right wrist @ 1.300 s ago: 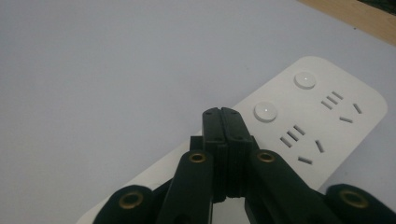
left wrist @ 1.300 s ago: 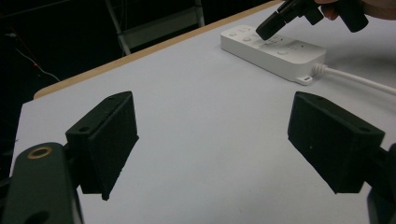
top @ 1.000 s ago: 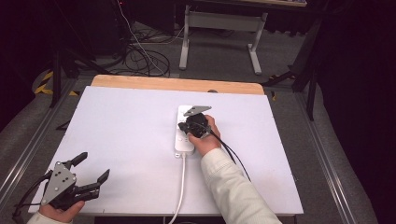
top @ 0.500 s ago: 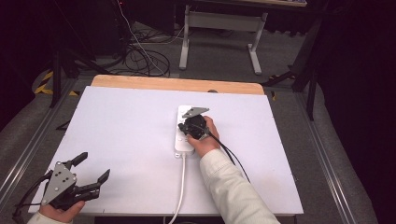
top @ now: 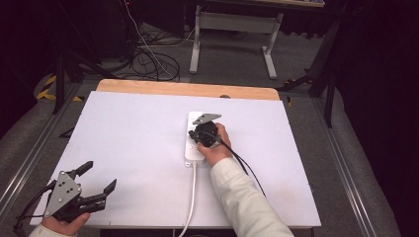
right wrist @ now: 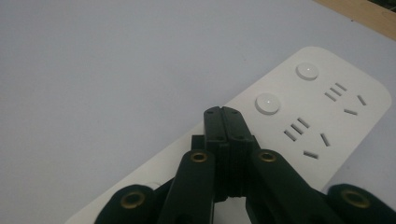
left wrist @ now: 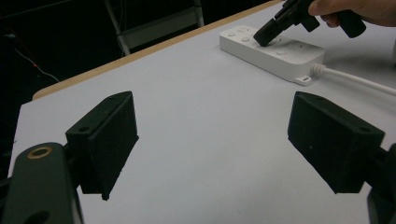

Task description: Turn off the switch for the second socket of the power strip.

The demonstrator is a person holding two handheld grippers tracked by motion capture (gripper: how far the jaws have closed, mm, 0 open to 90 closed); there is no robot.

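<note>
Presently: left tongs (top: 94, 178), jaws apart, idle at the desk's (top: 123, 133) near-left corner. Power strip (top: 193, 148) mid-desk; right tongs (right wrist: 227, 122), jaws together, tip on its top beside a round button (right wrist: 267, 103). Risk: off-centre push slips, strip skids.

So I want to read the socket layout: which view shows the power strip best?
The right gripper view: the power strip is close, with round buttons and slots sharp. The left gripper view shows it far off, slanted. The high view shows it small, partly under the hand.
</note>
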